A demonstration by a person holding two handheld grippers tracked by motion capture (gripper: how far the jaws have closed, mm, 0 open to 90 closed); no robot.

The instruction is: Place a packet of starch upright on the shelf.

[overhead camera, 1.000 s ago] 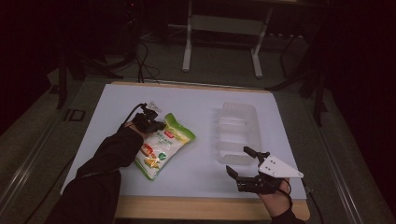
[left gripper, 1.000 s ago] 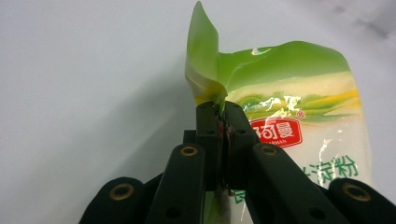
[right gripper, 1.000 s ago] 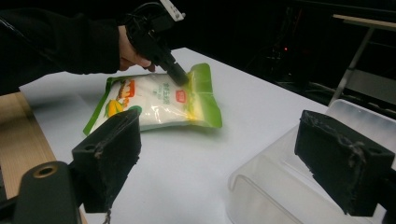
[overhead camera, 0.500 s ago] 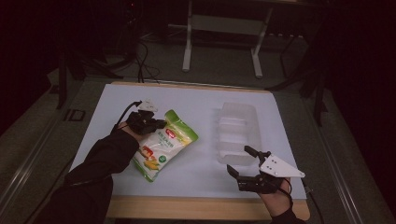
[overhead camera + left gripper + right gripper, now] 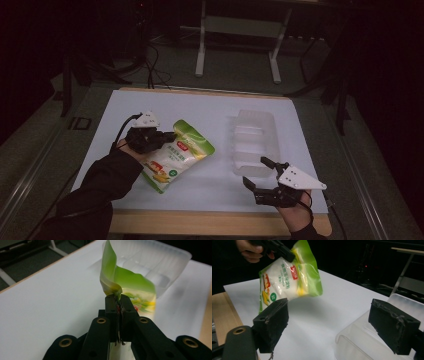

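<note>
L gripper (image 5: 165, 137) was clamped on the top edge of the green snack bag (image 5: 177, 157) – bag lifted over the white table (image 5: 200, 110), left of the clear tray (image 5: 252, 142) – while R gripper (image 5: 259, 175) sat w/ jaws wide apart near the tray's front.

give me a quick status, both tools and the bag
Left tool shut on green snack bag, bag's top edge pinched, bag lifted off the white table. Right tool open, holding nothing, beside clear plastic tray. Nothing between bag and tray.
</note>
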